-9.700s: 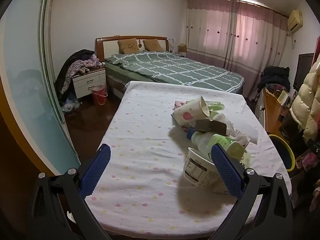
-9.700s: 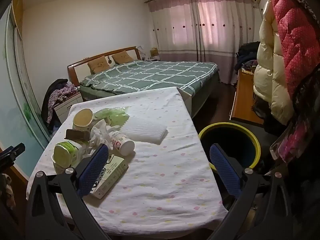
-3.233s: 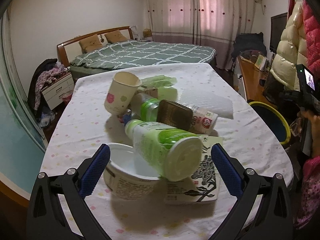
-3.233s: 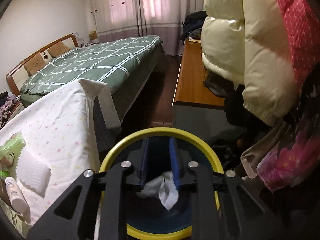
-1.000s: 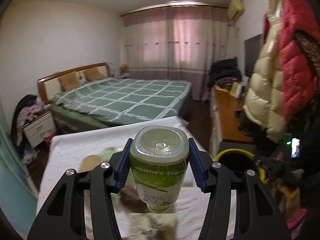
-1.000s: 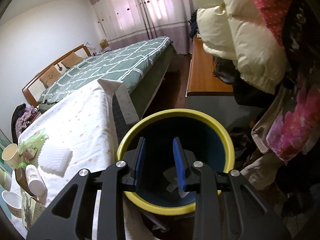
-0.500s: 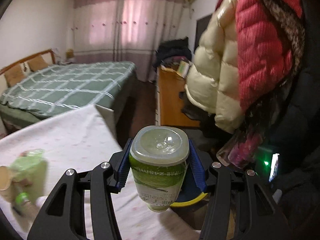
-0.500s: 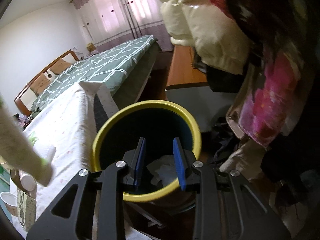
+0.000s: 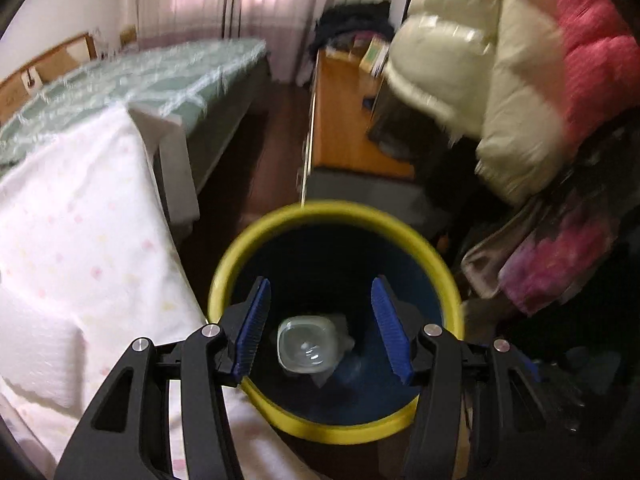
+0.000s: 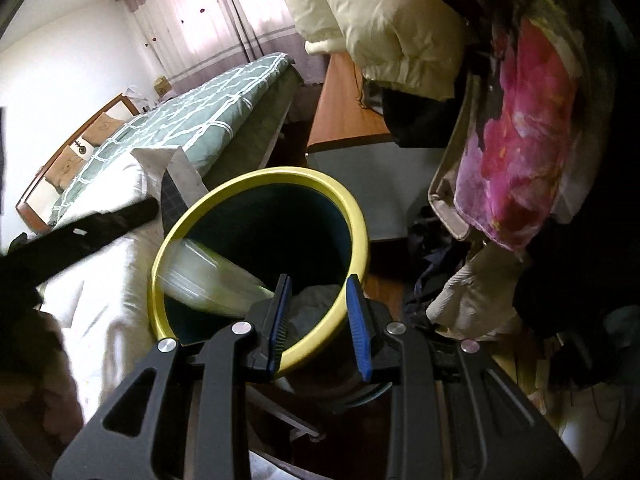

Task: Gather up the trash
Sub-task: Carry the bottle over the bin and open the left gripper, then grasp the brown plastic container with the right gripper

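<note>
Yellow-rimmed bin (image 9: pixel 340 206), dark blue inside, is standing on the floor just beside the near edge of the cloth-covered table (image 9: pixel 80 220). That placing is letting litter go from the tabletop to the bin with one short swing.

The left gripper (image 9: pixel 320 280) is hanging over the bin's mouth and pointing steeply down into it, so that whatever leaves it falls inside the rim. Its tongs are spread, and a clear gap is showing on each side of the green-labelled plastic bottle (image 9: pixel 307 346). The bottle is showing base-up below the pads, untouched by them. In the right wrist view it is appearing as a pale blur just inside the rim, so it is judged to be dropping, not resting.

The right gripper (image 10: pixel 318 280) is waiting above the bin's near rim. Its tongs are standing narrowly apart and pinching nothing.

Crumpled white paper (image 10: pixel 312 300) is lying at the bottom of the bin. Nothing else inside can be made out in the dark interior.
</note>
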A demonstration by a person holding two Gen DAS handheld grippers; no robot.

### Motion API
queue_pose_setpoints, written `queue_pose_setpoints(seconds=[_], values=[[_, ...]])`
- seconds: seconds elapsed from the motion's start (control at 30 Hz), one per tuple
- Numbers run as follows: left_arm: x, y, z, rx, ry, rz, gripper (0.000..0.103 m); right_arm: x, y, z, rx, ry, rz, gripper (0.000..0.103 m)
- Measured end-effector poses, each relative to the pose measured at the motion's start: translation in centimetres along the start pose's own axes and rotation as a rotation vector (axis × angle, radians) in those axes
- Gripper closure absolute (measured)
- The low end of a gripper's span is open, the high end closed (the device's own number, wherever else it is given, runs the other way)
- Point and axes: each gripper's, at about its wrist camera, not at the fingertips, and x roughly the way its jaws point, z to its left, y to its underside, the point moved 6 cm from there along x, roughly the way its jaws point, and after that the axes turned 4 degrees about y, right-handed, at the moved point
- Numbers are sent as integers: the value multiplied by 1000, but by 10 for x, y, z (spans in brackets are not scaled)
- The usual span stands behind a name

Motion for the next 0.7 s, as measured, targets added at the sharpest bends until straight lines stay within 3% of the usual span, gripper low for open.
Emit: queue_pose_setpoints(seconds=[0.13, 0.23, 0.3, 0.37, 0.5, 0.63, 0.7], values=[[26, 15, 0, -24, -5, 95, 50, -1, 1, -3, 6, 9, 4, 76], [19, 17, 1, -38, -3, 78, 50, -5, 2, -3, 2, 10, -1, 76], [-1, 13, 4, -47, -6, 34, 49, -6, 4, -2, -2, 8, -1, 76], [-32, 10, 10, -56, -18, -25, 36, -6, 6, 1, -6, 2, 1, 73], [-98, 11, 22, -79, -38, -162, 25, -2, 11, 13, -23, -21, 13, 72], [-162, 28, 46, -120, -59, -260, 13, -2, 19, 41, -80, -58, 27, 72], [-190, 42, 62, -138, -80, -294, 12, -4, 24, 59, -118, -82, 32, 72]])
